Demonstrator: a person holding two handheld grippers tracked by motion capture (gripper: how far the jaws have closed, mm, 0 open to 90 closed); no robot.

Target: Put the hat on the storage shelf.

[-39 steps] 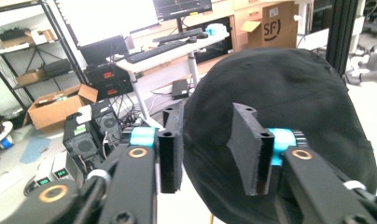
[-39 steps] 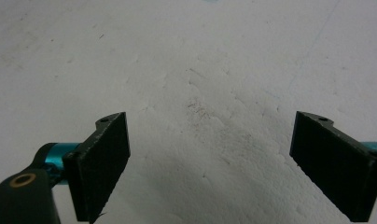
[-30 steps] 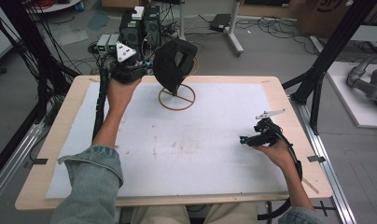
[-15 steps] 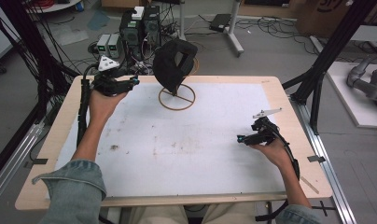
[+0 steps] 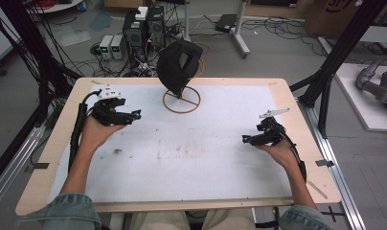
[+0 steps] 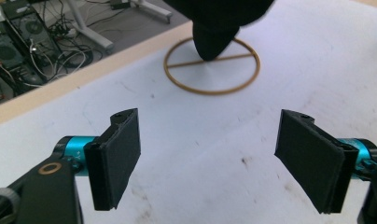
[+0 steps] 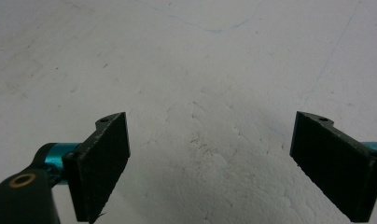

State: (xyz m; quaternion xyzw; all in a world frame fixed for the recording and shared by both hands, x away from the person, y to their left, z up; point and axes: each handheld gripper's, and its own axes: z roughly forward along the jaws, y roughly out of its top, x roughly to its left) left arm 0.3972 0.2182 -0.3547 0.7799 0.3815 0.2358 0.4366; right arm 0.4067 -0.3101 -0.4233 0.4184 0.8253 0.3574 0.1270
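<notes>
The black cap (image 5: 178, 64) hangs on its brass ring stand (image 5: 181, 101) at the table's (image 5: 297, 191) far edge. We judge the hanging done and the hands retreating. Our left gripper (image 5: 136, 114), near the stand's left, has just been opening, jaws wide and empty; our right gripper (image 5: 245, 139), well apart, gapes empty over the matte white mat (image 7: 200, 70).
</notes>
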